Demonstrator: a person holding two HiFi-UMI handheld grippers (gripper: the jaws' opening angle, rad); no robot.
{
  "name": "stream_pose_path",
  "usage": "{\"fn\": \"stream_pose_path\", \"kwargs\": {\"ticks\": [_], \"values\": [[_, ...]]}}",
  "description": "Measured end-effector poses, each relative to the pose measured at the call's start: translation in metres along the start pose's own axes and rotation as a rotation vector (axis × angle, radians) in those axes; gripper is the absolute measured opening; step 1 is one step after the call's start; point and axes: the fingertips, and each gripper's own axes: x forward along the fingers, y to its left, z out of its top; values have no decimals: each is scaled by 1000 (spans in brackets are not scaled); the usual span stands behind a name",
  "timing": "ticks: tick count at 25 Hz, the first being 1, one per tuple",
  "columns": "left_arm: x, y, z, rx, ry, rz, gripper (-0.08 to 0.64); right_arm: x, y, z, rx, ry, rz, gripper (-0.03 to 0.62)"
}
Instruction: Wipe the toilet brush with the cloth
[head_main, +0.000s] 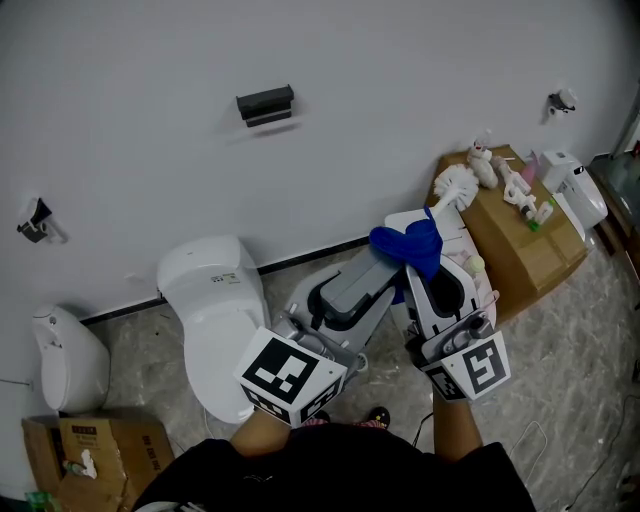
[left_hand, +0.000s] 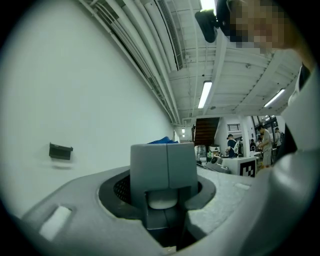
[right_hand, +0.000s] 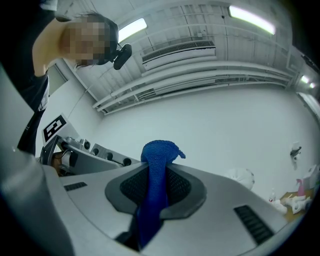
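The toilet brush (head_main: 455, 185) is held in the air to the right of the toilet (head_main: 215, 320). Its white bristle head is pointed away from the toilet, toward the cardboard box (head_main: 525, 245), which stands further right of the toilet, near the wall (head_main: 150, 150). The grey handle (left_hand: 165, 162) of the brush is clamped by the left gripper (head_main: 335, 310): in the left gripper view the dark pads are seen pressed on both sides of this handle, so this gripper is closed on it. The blue cloth (head_main: 408, 245) is grasped by the right gripper (head_main: 428, 270), which is also found right of the toilet, on the far side of the left gripper. In the right gripper view the cloth is pinched tightly between the two jaws, and its bunched end stands out above them. In the head view the cloth is draped across the brush at the place where the grey handle meets the white shaft, just under the bristle head. How firmly the cloth is pressed on the shaft cannot be told.
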Motion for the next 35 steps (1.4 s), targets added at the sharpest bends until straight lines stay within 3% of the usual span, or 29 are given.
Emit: {"fn": "stream_pose_path", "kwargs": {"ticks": [18,35], "values": [[2,1,6,29,13,3,177,5,-29,-5,40,-7,-76,67],[-10,-6,14,19,-10,9,179,5,-50,-5,9,-2,-134,67]]}}
